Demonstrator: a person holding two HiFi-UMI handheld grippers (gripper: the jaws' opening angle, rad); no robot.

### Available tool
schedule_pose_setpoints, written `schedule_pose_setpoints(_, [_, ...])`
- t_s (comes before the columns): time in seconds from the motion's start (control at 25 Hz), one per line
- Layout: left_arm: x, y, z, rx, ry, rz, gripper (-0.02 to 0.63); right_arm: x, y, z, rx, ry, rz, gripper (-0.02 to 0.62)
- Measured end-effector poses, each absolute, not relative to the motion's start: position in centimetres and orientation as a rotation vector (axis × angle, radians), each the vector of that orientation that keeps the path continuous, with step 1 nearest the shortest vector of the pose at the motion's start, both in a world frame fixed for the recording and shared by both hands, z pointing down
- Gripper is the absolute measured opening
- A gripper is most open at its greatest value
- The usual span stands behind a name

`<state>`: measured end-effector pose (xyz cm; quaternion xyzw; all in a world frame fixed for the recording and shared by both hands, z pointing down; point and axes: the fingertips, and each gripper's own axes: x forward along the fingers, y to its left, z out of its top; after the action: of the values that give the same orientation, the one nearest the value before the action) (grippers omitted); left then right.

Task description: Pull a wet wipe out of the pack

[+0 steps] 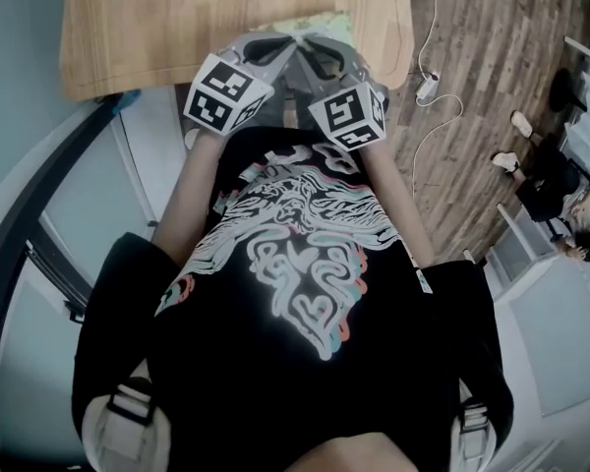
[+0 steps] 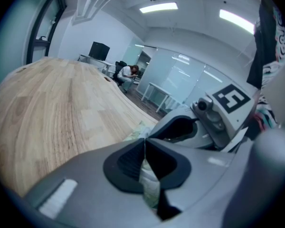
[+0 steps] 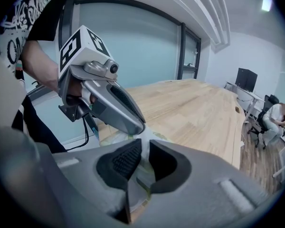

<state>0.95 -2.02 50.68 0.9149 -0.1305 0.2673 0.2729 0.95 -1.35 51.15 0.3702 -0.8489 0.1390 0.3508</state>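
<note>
Pinching: L gripper (image 2: 145, 140) closed on pack (image 1: 324, 20), R gripper (image 3: 143, 148) clamped on wipe (image 3: 145, 136) — risk: fast yank tears wipe or lifts pack.

I can't read any text here. The left marker cube (image 1: 226, 91) and right marker cube (image 1: 349, 114) carry only black-and-white square codes. The shirt print (image 1: 295, 234) is swirls, with no legible lettering.

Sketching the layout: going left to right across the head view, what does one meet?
Left gripper's marker cube → right gripper's marker cube → white plug and cable → slippers → seated person.
</note>
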Motion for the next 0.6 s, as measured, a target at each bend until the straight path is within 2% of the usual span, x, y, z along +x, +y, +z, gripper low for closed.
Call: schedule_pose_setpoints(0.6, [0.21, -2.12, 50.82, 2.457, -0.325, 0.74, -0.005, 0.86, -1.39, 51.53, 0.962, -2.185, 0.36, 0.051])
